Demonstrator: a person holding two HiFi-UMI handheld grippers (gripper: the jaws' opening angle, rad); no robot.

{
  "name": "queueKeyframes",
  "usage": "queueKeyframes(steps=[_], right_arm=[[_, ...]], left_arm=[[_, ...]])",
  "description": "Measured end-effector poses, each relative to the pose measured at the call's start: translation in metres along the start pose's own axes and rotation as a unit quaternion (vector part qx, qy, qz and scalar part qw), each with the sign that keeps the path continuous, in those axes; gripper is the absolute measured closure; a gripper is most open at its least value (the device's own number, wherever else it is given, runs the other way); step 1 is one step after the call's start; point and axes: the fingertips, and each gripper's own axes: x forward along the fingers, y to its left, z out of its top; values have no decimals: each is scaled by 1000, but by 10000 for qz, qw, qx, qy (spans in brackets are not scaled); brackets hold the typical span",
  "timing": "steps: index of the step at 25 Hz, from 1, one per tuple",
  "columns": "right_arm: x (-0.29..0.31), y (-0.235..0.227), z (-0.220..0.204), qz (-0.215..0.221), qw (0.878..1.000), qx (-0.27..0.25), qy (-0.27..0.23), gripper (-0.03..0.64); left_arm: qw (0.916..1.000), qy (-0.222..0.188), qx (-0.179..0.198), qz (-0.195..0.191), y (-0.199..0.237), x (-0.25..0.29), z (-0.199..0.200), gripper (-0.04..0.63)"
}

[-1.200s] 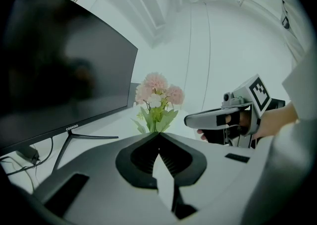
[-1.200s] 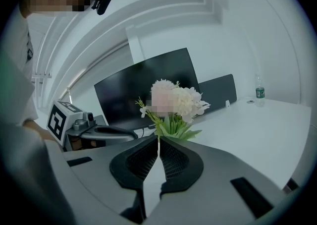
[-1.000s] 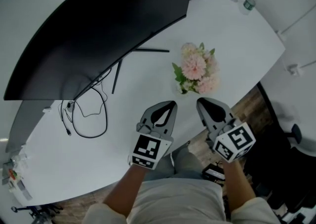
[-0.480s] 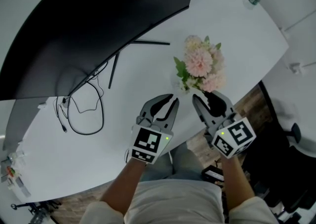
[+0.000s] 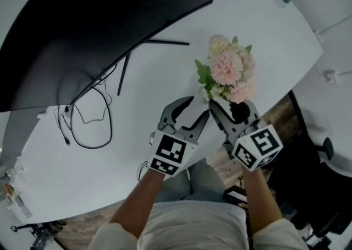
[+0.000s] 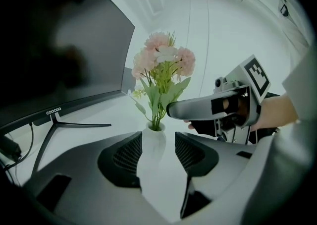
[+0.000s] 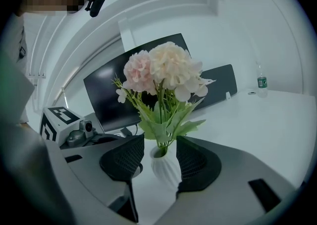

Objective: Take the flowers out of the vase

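- Near the front edge of the white worktop [image 5: 82, 177], in front of the curved monitor [image 5: 99, 17], the vase [image 7: 166, 167] is seen standing upright with the flowers [image 7: 163, 73] fully seated in it.
- The left gripper [image 5: 193, 107] is held low, level with the vase body. Its fingers [image 6: 124, 155] have just been opening and are set wide apart. The vase is framed between them, but nothing is pressed or held.
- The right gripper [image 5: 231, 107] is placed close beside it, from the other side. Its fingers [image 7: 195, 162] have likewise just been opening and are spread very wide. The vase mouth and the stems [image 7: 162, 143] are seen between the pads, ungripped.
- The step in hand is judged to be the approach, before any grip is made.
- It is probably best done with the ribbed vase body steadied by the left fingers and squeezed only lightly, since a small vase is likely to tip or slide.
- The stems are best taken by the right fingers just above the mouth and below the leaves, so that all are bunched together and no bloom is crushed.
- A straight upward pull along the stems is advised, until their ends are clear of the rim.
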Motion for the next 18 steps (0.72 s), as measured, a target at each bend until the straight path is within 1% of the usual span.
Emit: queueKeyframes(steps=[5, 10, 18], right_arm=[[10, -2, 1, 8, 10000, 18, -3, 408], [15, -6, -1, -24, 10000, -33, 47, 408], [22, -10, -2, -15, 10000, 51, 46, 405]], left_arm=[[9999, 49, 75, -65, 1, 11, -1, 364], [9999, -7, 133, -29, 6, 21, 1, 359], [9994, 22, 303, -194, 5, 40, -3, 350]])
